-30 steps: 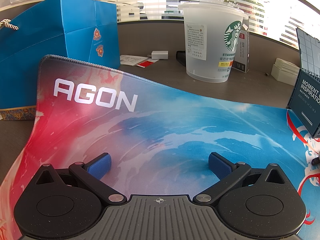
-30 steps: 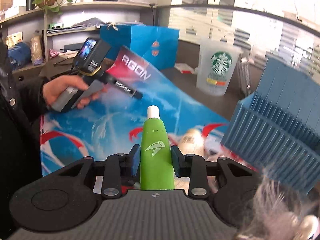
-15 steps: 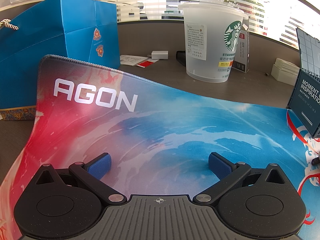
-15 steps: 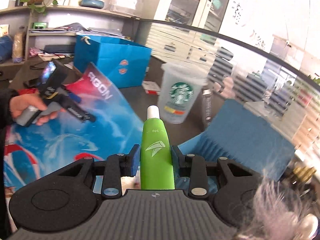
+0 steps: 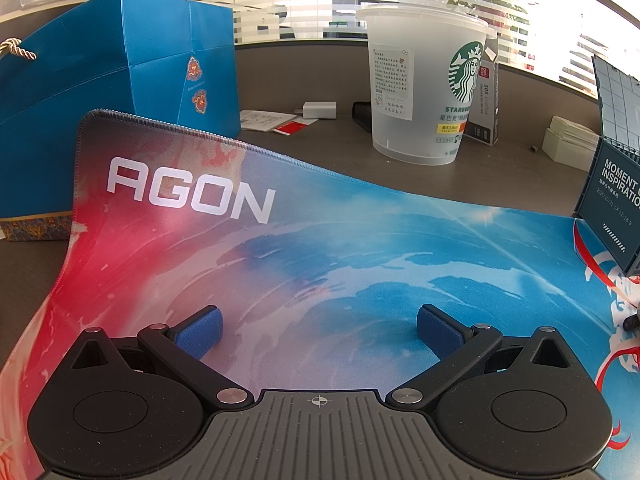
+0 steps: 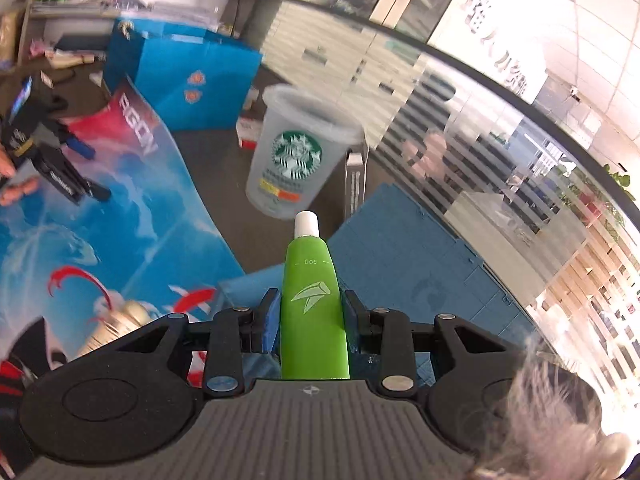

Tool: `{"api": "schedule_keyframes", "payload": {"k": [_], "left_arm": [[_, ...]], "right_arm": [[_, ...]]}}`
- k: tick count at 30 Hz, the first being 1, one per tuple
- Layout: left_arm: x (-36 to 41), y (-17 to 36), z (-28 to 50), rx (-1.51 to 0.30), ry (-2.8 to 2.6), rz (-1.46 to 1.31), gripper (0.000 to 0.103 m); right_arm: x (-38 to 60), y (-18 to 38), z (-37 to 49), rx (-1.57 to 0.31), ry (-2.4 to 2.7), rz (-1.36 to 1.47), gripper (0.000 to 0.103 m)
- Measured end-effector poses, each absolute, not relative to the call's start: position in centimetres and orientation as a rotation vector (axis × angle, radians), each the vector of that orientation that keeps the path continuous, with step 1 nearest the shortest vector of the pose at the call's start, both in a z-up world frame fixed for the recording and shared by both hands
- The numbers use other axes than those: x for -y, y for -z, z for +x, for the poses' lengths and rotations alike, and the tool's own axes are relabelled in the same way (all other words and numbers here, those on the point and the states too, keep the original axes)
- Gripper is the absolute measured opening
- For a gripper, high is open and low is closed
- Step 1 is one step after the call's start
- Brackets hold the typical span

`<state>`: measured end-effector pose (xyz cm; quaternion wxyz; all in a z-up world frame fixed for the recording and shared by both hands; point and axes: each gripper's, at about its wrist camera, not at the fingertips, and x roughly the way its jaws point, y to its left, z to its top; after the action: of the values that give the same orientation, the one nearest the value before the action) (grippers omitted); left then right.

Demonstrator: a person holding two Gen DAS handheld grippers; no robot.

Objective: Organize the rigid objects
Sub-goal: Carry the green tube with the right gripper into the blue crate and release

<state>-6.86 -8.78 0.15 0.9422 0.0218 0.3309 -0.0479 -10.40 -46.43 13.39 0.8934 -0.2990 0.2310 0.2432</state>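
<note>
Your right gripper (image 6: pixel 310 320) is clamped on the green tube (image 6: pixel 314 312), both pads pressed to its sides, white cap pointing forward and up. You've got it in the air above the near edge of the blue crate (image 6: pixel 420 264), with the frosted coffee cup (image 6: pixel 298 148) standing just beyond the cap. Off to the left lies the bright desk mat (image 6: pixel 120 216), and over it your left gripper (image 5: pixel 319 330), jaws spread wide with nothing between them. Behind the mat, a blue gift bag (image 5: pixel 120 80) stands on the desk.
</note>
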Motion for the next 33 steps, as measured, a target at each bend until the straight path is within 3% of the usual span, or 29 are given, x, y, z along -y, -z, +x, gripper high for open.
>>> {"api": "schedule_keyframes", "payload": {"k": [17,33], "left_arm": [[8.8,-0.2,-6.9,-0.675,0.098,0.044,0.103],[8.8,-0.2,-6.9,-0.675,0.098,0.044,0.103]], "right_arm": [[44.1,-11.1,-3.5,-0.756,-0.578,-0.941,0.031],[42.5,-8.9,-0.3,-0.948,-0.679,-1.015,0.031]]}}
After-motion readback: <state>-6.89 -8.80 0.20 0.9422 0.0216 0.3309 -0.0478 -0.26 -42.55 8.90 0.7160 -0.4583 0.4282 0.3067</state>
